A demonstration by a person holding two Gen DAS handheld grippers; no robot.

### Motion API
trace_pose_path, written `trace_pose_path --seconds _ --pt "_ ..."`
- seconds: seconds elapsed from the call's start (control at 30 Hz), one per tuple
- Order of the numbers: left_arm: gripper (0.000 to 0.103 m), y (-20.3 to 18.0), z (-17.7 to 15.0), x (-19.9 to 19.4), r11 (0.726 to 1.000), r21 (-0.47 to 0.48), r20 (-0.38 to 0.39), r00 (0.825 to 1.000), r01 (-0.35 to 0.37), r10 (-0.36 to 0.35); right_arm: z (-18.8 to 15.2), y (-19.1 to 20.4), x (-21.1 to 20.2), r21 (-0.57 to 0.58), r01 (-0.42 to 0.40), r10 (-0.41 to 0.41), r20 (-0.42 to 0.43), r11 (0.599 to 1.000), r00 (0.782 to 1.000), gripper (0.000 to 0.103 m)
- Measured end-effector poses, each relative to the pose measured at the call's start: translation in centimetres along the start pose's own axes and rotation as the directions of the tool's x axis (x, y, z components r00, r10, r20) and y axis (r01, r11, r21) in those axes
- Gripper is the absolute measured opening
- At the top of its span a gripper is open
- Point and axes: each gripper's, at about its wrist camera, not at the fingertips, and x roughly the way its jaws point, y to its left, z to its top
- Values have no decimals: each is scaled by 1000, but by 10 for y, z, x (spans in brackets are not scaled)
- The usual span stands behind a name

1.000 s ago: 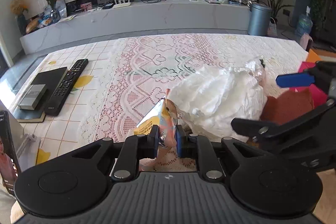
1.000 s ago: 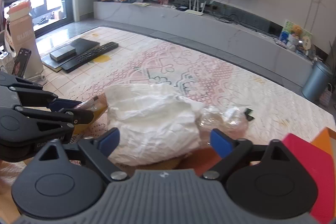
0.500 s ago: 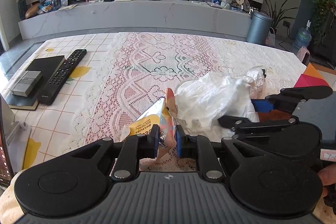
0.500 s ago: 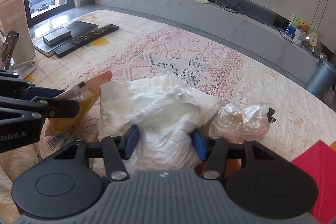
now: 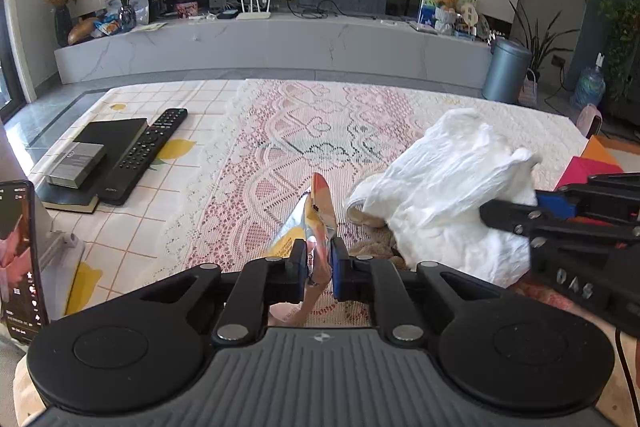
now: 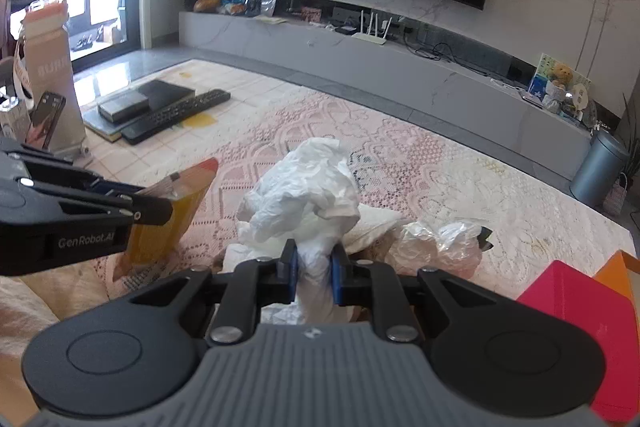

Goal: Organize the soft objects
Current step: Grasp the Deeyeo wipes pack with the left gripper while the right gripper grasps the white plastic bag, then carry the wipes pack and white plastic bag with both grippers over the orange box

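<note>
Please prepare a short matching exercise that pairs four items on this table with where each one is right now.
Things:
1. white plastic bag
2. snack packet
3. remote control
4. clear crumpled wrapper

Places:
A. lying flat beside the black book
B. pinched in the left gripper
C. loose on the lace cloth, beside the pink box
D. bunched in the closing right gripper

Pairs: 1-D, 2-B, 3-A, 4-C

Both the left gripper [image 5: 319, 263] and the right gripper [image 6: 314, 271] are black, with blue pads [image 6: 293, 273], silver screws and ribbed grey bases.
</note>
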Motion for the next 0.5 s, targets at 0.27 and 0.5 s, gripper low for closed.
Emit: trace_pose_path --seconds 0.27,0.5 --pt "7 -11 0 -28 999 -16 44 999 28 -27 4 -12 -38 47 1 -4 62 999 998 14" --pt "6 -30 3 -59 999 3 103 993 51 -51 -3 -20 -69 66 7 -13 90 998 996 14"
